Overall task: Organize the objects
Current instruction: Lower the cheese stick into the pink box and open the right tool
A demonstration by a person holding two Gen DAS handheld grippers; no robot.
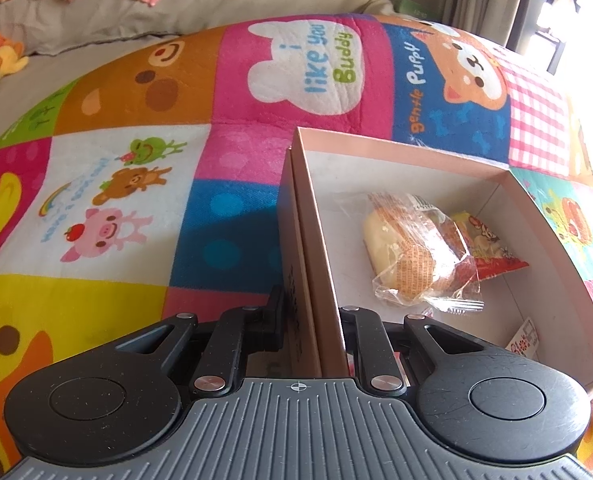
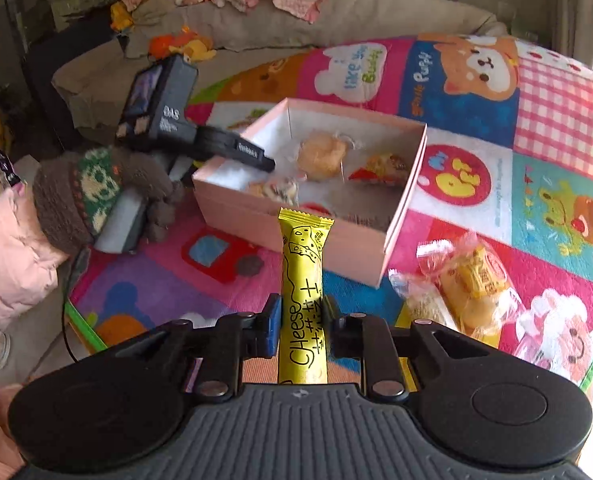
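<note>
A pink cardboard box (image 1: 408, 152) sits open on the colourful play mat. My left gripper (image 1: 310, 320) is shut on the box's left wall, also seen from the right wrist view (image 2: 256, 158). Inside lie a wrapped bun (image 1: 412, 252) and a red-yellow snack packet (image 1: 492, 248); both show in the right wrist view, bun (image 2: 320, 156) and packet (image 2: 384, 168), with a third small wrapped snack (image 2: 276, 190). My right gripper (image 2: 301, 320) is shut on a yellow Cheese stick packet (image 2: 302, 280), held upright in front of the box (image 2: 296, 232).
Two wrapped buns (image 2: 464, 288) lie on the mat (image 2: 536, 120) right of the box. A brown knitted soft toy (image 2: 92, 196) and pink cushion (image 2: 12, 264) lie left. A beige sofa (image 2: 336, 12) with clothes and plush toys (image 2: 180, 44) stands behind.
</note>
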